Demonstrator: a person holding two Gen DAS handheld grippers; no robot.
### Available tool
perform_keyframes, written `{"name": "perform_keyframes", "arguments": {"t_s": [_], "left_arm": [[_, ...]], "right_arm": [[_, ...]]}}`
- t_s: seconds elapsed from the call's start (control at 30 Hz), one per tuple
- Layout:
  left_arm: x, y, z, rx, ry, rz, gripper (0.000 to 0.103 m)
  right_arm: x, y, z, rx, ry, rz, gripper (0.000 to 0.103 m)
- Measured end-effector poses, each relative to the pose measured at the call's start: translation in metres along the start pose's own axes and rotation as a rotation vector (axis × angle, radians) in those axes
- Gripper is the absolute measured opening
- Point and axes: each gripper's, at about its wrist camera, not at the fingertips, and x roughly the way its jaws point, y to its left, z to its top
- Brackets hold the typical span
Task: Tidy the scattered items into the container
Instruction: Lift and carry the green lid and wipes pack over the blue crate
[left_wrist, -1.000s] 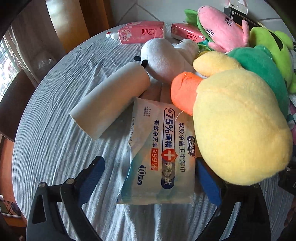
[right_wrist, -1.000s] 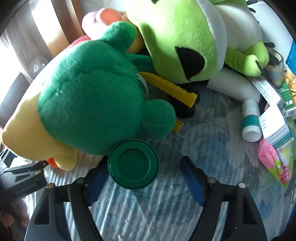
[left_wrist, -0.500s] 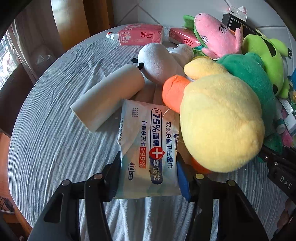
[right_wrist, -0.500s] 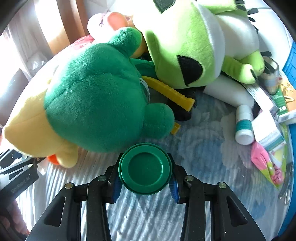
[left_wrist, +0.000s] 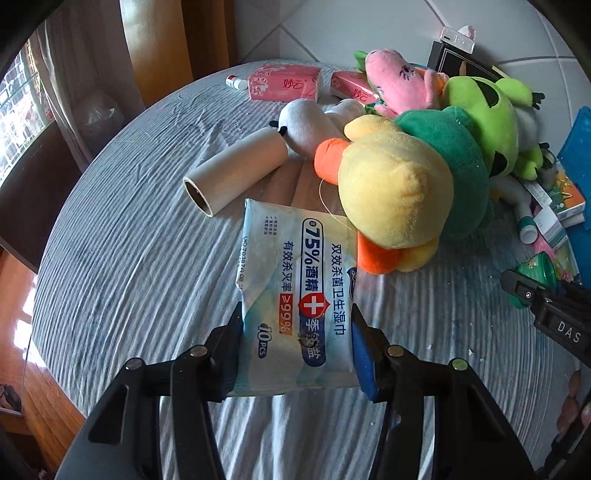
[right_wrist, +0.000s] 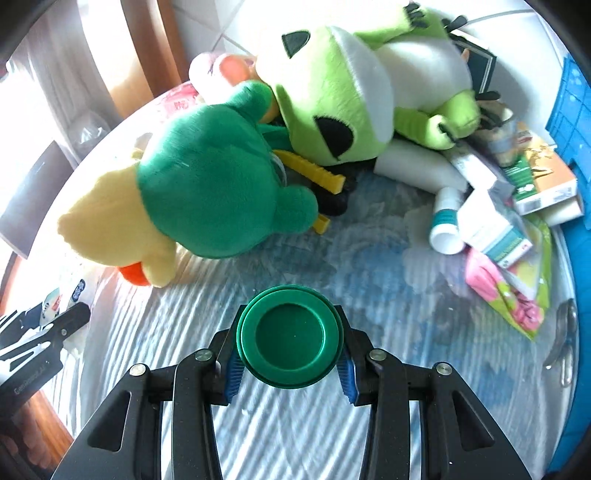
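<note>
The left tongs (left_wrist: 295, 354) are seen clamped on the near end of a flat pale-blue plastic pack of wet wipes (left_wrist: 295, 295), gripped across its width by the blue pads; the pack's far end reaches toward the toys. The jaws closed on it within the last second, as did those of the right tongs. The right tongs (right_wrist: 290, 363) are clamped on a round green plastic lid (right_wrist: 290, 338), which is held between the 2 pads above the grey ribbed cloth covering the round table (left_wrist: 129, 258).

Just beyond the wipes, a yellow plush duck with orange beak and feet (left_wrist: 391, 188) is lying on the cloth, pressed against a dark green plush toy (right_wrist: 214, 188). To the left of the duck, a cream cardboard-cored roll (left_wrist: 236, 171) is lying on its side, its far end touching a white plush toy (left_wrist: 306, 127). Behind the dark green toy, a lime-green and white plush frog (right_wrist: 351, 88) is resting over a yellow plastic strip (right_wrist: 314, 173). To the right, small boxes and a white bottle with a teal band (right_wrist: 445, 221) are heaped beside a blue plastic crate (right_wrist: 569, 110) at the table's edge. Farthest away, 2 pink tissue packs (left_wrist: 284, 83) and a pink plush toy (left_wrist: 395, 85) are lying near the wall.
</note>
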Motion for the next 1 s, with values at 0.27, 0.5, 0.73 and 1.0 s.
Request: {"name": "perform_keyframes", "arguments": {"t_s": [0.27,0.5,0.73,1.0], "left_arm": [[-0.034,-0.02,-0.009,-0.038,-0.057,0.036,0.05],[-0.072,-0.038,-0.029,-0.066,-0.121,0.079,0.05],[-0.116,-0.058,-0.021,-0.001,-0.236,0.058,0.05],[-0.152,-0.099,-0.005,0.136,-0.338,-0.072,0.05]], "right_arm": [[-0.02,0.009,0.023,-0.012,-0.07,0.02,0.041],[-0.036,0.002,0.011,-0.057,-0.08,0.063,0.041],[-0.061,0.004,0.006,-0.06,-0.139,0.075,0.041],[-0.134,-0.002,0.011,-0.013,-0.306,-0.011,0.041]]}}
